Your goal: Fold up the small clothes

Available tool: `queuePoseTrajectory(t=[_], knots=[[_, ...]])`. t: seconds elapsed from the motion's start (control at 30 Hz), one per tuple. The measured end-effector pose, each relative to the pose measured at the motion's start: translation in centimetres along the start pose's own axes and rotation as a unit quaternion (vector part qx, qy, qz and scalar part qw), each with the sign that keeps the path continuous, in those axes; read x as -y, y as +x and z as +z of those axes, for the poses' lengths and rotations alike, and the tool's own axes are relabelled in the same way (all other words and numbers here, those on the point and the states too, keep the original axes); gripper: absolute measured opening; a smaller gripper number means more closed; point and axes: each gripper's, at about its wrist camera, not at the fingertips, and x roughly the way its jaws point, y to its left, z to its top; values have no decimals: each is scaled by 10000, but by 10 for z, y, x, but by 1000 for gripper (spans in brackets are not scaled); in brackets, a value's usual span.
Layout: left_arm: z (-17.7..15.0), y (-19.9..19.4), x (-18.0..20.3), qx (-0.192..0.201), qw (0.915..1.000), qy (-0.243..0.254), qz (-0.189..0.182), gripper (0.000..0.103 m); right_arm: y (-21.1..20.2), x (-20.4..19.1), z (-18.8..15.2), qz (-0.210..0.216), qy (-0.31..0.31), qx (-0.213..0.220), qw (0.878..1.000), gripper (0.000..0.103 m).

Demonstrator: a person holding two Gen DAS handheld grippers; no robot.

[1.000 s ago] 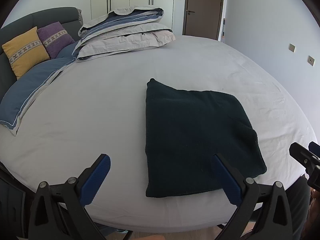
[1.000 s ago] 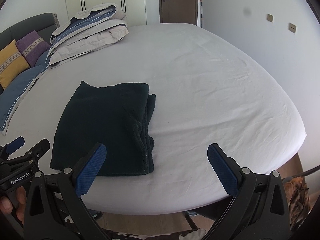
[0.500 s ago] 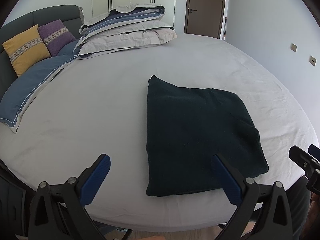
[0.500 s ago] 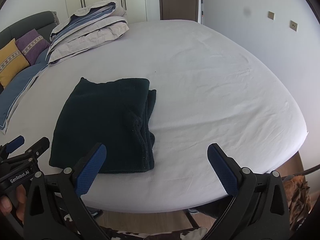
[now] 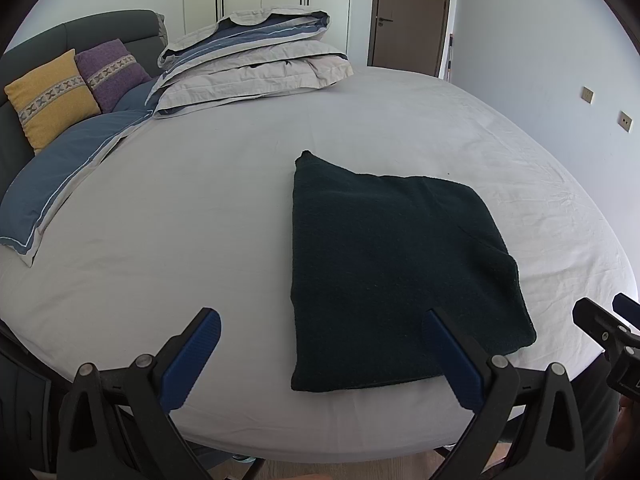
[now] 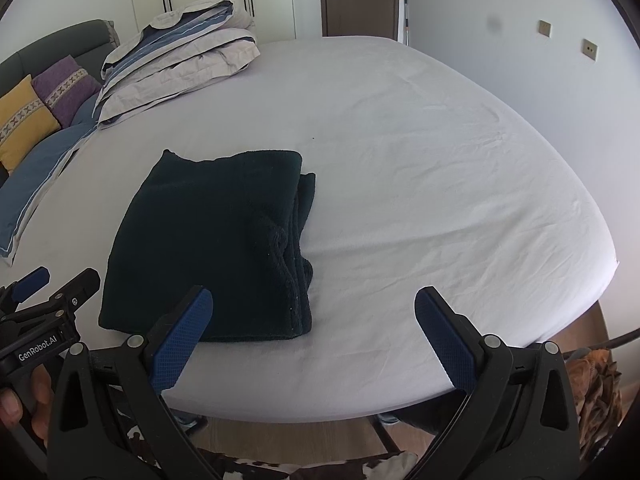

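White sheet covers the bed (image 5: 200,208), and the dark folded garment (image 5: 392,272) lies flat at its near edge. Over the last second both views have drifted back slightly — the fold looks finished. Left tongs (image 5: 320,352) and right tongs (image 6: 308,334) hover released, empty. Only the right view shows the stacked layers along the garment's right edge.

From my feed, a white-sheeted bed (image 5: 200,208) fills the view. At ten o'clock sit a yellow cushion (image 5: 50,100) and purple cushion (image 5: 112,72) against a grey headboard (image 5: 80,36); a folded duvet (image 5: 256,64) at eleven, brown door (image 5: 410,16) at one, pale wall (image 5: 540,60) right.
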Motion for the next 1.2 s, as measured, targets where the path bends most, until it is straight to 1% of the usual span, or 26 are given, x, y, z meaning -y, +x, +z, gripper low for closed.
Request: queuePoseTrajectory(t=[1.2], knots=[[-2, 4, 1, -50, 10000, -4, -8, 103, 5, -1, -8, -10, 37, -90, 10000, 103]])
